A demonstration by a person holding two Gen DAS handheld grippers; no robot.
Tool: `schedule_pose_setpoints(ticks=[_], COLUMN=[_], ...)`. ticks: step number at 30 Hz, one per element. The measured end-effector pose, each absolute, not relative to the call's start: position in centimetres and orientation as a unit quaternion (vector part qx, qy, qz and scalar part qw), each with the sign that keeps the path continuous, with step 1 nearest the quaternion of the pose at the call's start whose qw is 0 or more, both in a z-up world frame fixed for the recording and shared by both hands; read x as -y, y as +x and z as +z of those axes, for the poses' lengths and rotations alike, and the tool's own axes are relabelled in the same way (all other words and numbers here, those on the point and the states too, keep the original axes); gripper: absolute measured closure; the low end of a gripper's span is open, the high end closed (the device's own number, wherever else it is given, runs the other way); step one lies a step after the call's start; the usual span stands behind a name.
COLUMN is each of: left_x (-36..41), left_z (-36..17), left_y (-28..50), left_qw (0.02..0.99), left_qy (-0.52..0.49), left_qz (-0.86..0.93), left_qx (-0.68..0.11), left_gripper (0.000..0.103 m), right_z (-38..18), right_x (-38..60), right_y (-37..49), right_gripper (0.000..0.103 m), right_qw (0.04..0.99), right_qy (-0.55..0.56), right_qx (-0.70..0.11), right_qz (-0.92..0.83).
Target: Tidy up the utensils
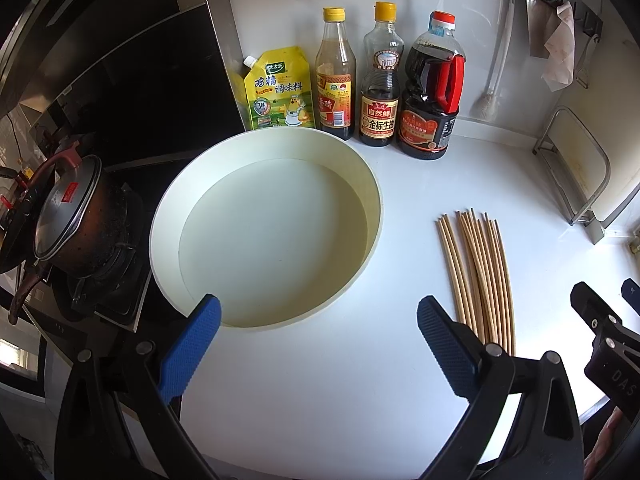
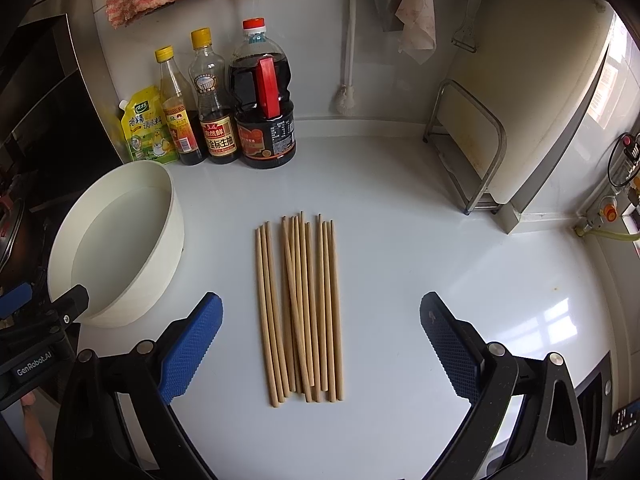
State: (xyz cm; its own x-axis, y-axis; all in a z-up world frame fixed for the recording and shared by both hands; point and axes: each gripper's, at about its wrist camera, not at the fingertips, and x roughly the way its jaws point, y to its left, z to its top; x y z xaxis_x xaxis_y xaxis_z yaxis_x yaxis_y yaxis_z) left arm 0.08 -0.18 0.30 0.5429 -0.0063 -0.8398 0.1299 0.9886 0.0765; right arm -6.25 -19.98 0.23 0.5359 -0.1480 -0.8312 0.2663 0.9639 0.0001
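Note:
Several wooden chopsticks [image 2: 300, 308] lie side by side on the white counter; they also show in the left wrist view [image 1: 478, 276]. A round cream basin [image 1: 168, 224] holding clear water stands to their left, and shows in the right wrist view [image 2: 168, 240]. My right gripper [image 2: 320, 344] is open and empty, its jaws straddling the near ends of the chopsticks from above. My left gripper [image 1: 318, 344] is open and empty, just in front of the basin's near rim. The right gripper's body shows at the right edge of the left wrist view [image 1: 604, 336].
A yellow seasoning pouch [image 1: 278, 90] and three sauce bottles [image 1: 380, 80] stand against the back wall. A pot [image 1: 74, 216] sits on the stove at left. A cutting board in a metal rack [image 2: 480, 136] stands at right. A brush [image 2: 348, 48] and cloths hang above.

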Motion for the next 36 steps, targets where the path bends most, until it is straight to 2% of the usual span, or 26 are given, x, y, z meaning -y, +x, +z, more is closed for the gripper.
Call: schedule_pose_setpoints(ticks=[36], left_x=[-0.36], left_z=[0.82], left_y=[0.29], left_qw=[0.878], left_qy=[0.062], left_qz=[-0.043], left_qx=[-0.474], left_gripper=[0.006], right_z=[0.55], right_x=[19.79], right_y=[-6.17], right_gripper=[0.008], right_qw=[0.877], right_qy=[0.061], right_qx=[-0.463], right_qz=[-0.115])
